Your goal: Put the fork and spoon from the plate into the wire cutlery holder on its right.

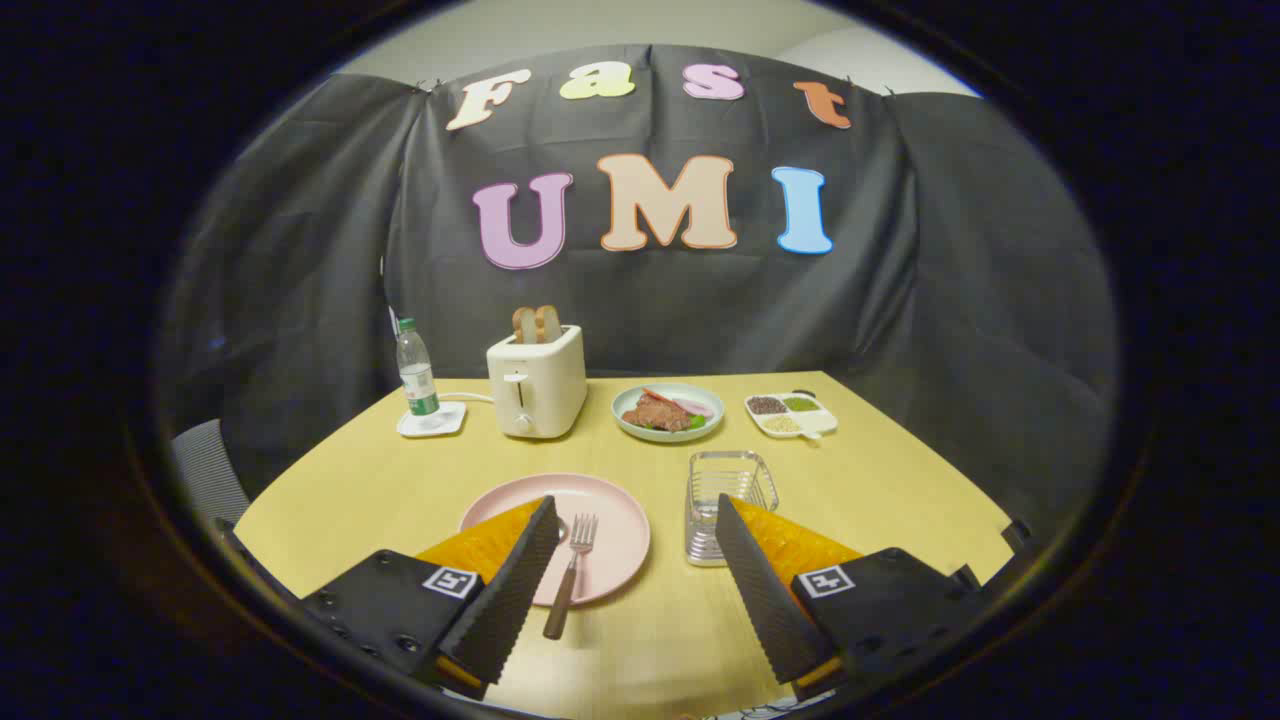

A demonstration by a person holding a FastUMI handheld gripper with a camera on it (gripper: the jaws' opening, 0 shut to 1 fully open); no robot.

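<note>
In the gripper view, the gripper (pixel 636 555) hangs above the near part of a yellow wooden table (pixel 880 480), its two fingers spread wide apart with nothing between the pads. A pink plate (pixel 615 510) lies just ahead of the left finger, which covers the plate's left part. A fork (pixel 570 575) with a brown handle rests on the plate, tines pointing away, its handle end reaching over the near rim onto the table, in the gap between the fingers and nearer the left one. The spoon cannot be made out. The wire cutlery holder (pixel 728 490) stands just right of the plate, partly behind the right finger. Bare tabletop separates these from the far row: water bottle (pixel 415 368), toaster (pixel 537 385) with bread, food plate (pixel 668 411), divided dish (pixel 792 413).
</note>
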